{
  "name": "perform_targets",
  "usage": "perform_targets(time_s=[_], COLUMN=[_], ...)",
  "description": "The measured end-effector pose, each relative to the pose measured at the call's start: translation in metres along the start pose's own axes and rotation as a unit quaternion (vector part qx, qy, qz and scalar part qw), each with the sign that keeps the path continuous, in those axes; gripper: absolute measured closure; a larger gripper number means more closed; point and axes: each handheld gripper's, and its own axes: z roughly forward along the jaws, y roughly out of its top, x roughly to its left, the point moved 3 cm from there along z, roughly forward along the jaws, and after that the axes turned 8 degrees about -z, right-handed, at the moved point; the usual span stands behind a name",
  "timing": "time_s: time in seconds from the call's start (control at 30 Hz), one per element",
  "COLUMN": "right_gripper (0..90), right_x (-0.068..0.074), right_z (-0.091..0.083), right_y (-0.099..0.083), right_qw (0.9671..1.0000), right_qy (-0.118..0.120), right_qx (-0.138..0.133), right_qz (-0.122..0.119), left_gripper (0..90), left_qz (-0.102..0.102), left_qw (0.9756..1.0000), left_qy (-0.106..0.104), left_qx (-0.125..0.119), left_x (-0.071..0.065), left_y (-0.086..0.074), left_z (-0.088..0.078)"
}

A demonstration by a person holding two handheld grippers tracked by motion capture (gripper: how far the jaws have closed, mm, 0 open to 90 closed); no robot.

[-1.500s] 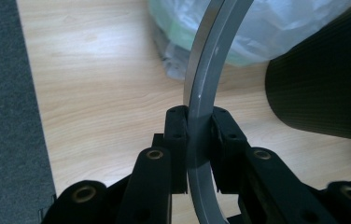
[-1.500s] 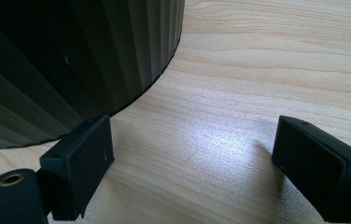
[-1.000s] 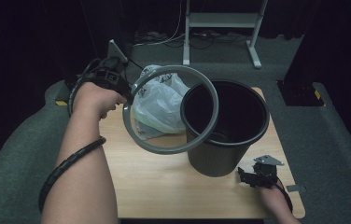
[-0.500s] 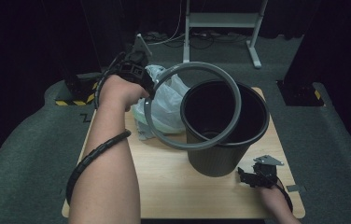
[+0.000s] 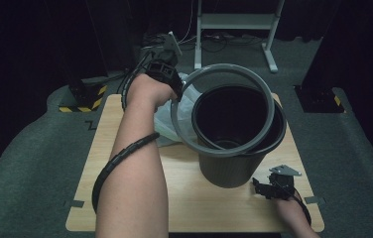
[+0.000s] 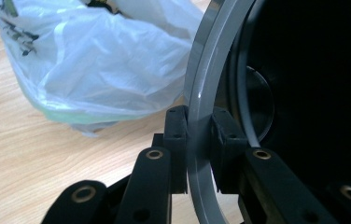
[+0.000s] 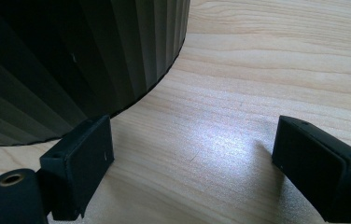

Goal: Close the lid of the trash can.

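From the high view, the left gripper [image 5: 174, 91] held a grey ring [image 5: 222, 110] by its near-left edge and carried it tilted over the mouth of the dark bin [image 5: 234, 148]. The far side of the ring sat over the bin's rim and the held side rode higher. My read: the ring was the bin's bag-clamping hoop, being lined up to drop onto the rim. A crumpled plastic bag [image 5: 172, 119] lay on the table [image 5: 125, 198] just beside the bin, behind the left hand. The right gripper [image 5: 269, 187] rested low near the bin's base at the front right, apparently waiting there.

In the left gripper view, the jaws stood nearly closed, pads pinching the thin wall of the grey ring [image 6: 201, 116] from both sides. The ring looked smooth, hard and faintly glossy, a flat band curved into a hoop. To its right gaped the bin's black interior [image 6: 313, 93]. The plastic bag [image 6: 103, 65] was thin, translucent white with a green tinge, heavily creased.

In the right gripper view, the jaws stood wide apart with nothing between them but pale wood-grain tabletop [image 7: 239, 121]. The bin's outer wall [image 7: 71, 60] showed vertical ribs, matt and dark, just beside the one pad [image 7: 85, 158].
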Motion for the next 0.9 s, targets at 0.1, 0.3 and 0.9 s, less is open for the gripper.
perform_targets(time_s=[0.1,0.3,0.9], right_gripper=[12.1,12.1,12.1], right_x=[0.0,0.0,0.0], right_z=[0.0,0.0,0.0], right_y=[0.0,0.0,0.0], right_qw=[1.0,1.0,1.0], right_qy=[0.001,0.003,0.004], right_qx=[0.0,0.0,0.0], right_qz=[0.0,0.0,-0.003], left_gripper=[78.1,78.0,77.7], left_qz=[0.003,0.01,0.015], left_qw=[1.0,1.0,0.9999], left_qy=[-0.001,0.001,0.001], left_qx=[0.0,0.001,0.003], left_x=[-0.006,-0.018,-0.042], left_y=[0.004,0.014,0.021], left_z=[0.003,0.01,0.029])
